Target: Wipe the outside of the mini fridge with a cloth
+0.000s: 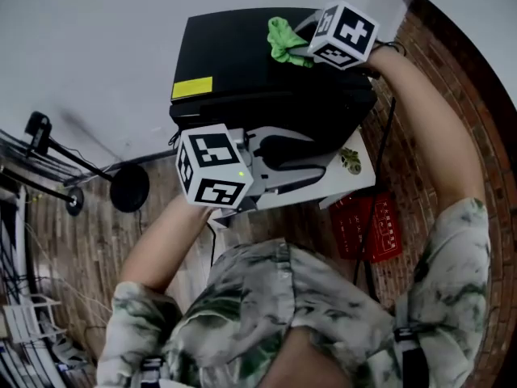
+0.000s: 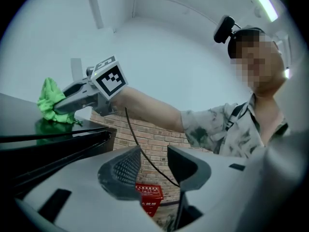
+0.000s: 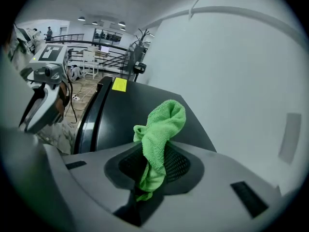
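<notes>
The black mini fridge (image 1: 242, 63) stands against a white wall, with a yellow sticker (image 1: 191, 87) on its top. My right gripper (image 1: 297, 48) is over the top's far right part, shut on a crumpled green cloth (image 1: 284, 40). In the right gripper view the cloth (image 3: 161, 129) bulges out from between the jaws of the right gripper (image 3: 154, 166), just above the fridge top (image 3: 140, 105). My left gripper (image 1: 311, 162) is held lower, in front of the fridge. In its own view the left gripper (image 2: 153, 170) is open with nothing between its pads, and the cloth (image 2: 50, 100) shows at the far left.
The fridge sits on a white stand (image 1: 361, 176). A red box (image 1: 367, 229) lies on the brick-patterned floor to the right. A black round stand base (image 1: 129, 188) and cables are on the left, and a white rack (image 1: 32, 314) is at the lower left.
</notes>
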`<state>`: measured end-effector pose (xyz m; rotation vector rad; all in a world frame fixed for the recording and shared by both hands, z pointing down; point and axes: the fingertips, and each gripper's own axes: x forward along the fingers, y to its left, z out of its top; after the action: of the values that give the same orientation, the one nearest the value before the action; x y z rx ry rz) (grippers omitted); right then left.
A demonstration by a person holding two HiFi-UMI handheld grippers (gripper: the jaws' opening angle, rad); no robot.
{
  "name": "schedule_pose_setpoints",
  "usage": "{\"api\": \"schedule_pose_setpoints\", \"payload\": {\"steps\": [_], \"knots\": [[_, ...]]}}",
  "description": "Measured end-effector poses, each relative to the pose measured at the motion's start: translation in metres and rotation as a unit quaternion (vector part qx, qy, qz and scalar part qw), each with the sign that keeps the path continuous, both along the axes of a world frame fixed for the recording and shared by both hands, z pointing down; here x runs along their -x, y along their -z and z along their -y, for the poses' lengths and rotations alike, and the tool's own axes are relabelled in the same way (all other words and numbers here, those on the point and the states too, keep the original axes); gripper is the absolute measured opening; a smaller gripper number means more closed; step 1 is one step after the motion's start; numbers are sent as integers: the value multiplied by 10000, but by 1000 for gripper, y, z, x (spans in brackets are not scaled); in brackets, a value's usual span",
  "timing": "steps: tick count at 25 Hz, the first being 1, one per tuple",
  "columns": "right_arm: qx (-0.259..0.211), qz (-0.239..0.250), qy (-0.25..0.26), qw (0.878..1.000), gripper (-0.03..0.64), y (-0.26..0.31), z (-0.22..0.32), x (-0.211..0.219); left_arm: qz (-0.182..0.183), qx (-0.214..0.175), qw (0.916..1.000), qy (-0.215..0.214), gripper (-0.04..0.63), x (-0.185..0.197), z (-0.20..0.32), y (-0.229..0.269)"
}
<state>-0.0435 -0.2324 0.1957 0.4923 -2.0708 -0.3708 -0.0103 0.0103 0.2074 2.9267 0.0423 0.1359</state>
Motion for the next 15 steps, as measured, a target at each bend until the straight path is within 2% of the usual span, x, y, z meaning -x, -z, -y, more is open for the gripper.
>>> {"api": "schedule_pose_setpoints", "payload": {"steps": [8,11,15], "knots": [[59,-1,-928,9957,103,-1,26,-94,10,8,9997,-237,175,-23,-1,0],[12,71,-1088,9940,103,2,30,-110,9,-20,9996,-292,175,-32,-1,1],[-27,55,-1062,9943,103,6,32,-109,11,-2,9994,-335,175,-43,3,2]]}}
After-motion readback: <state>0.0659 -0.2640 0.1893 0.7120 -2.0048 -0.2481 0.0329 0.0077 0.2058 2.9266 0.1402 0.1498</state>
